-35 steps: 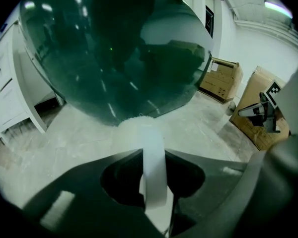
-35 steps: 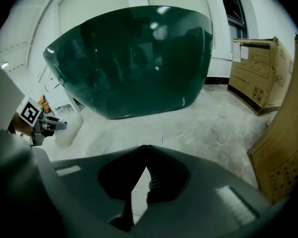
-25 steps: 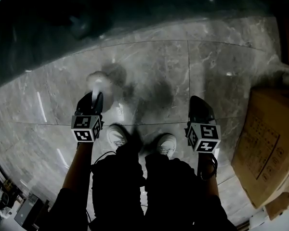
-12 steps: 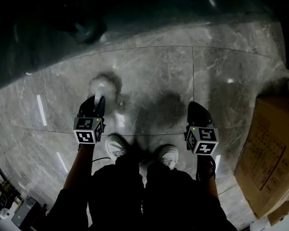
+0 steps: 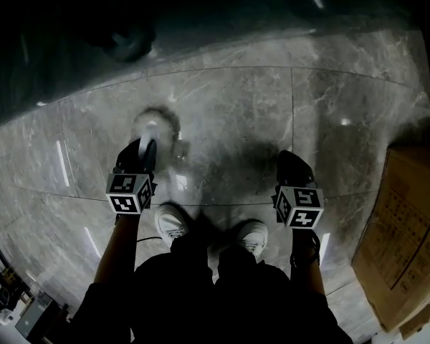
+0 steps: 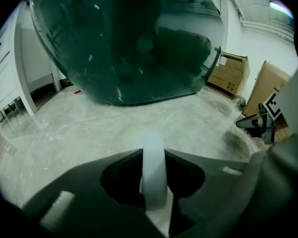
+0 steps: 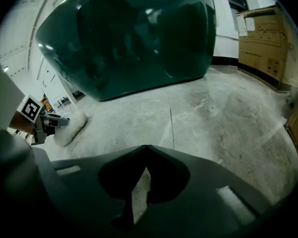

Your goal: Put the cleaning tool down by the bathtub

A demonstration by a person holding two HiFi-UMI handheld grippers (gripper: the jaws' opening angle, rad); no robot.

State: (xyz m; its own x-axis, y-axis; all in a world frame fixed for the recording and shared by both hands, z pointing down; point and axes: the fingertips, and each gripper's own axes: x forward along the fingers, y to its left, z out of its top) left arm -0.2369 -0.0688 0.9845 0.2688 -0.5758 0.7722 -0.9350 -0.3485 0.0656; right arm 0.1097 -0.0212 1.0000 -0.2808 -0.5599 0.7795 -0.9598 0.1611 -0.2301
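- A dark green bathtub [image 6: 129,48] rises ahead on the marble surface [image 5: 236,106]. Cardboard boxes [image 5: 405,235] stand to the right, well apart from both grippers.
- The left gripper [image 6: 154,155] has its fingers [image 6: 79,187] pinching the white handle of the cleaning tool [image 6: 154,172], short of the tub.
- The tool's long axis runs forward, with its fluffy head toward the tub.
- The right gripper [image 7: 145,148] has its fingers [image 7: 213,172] pressed together on nothing.
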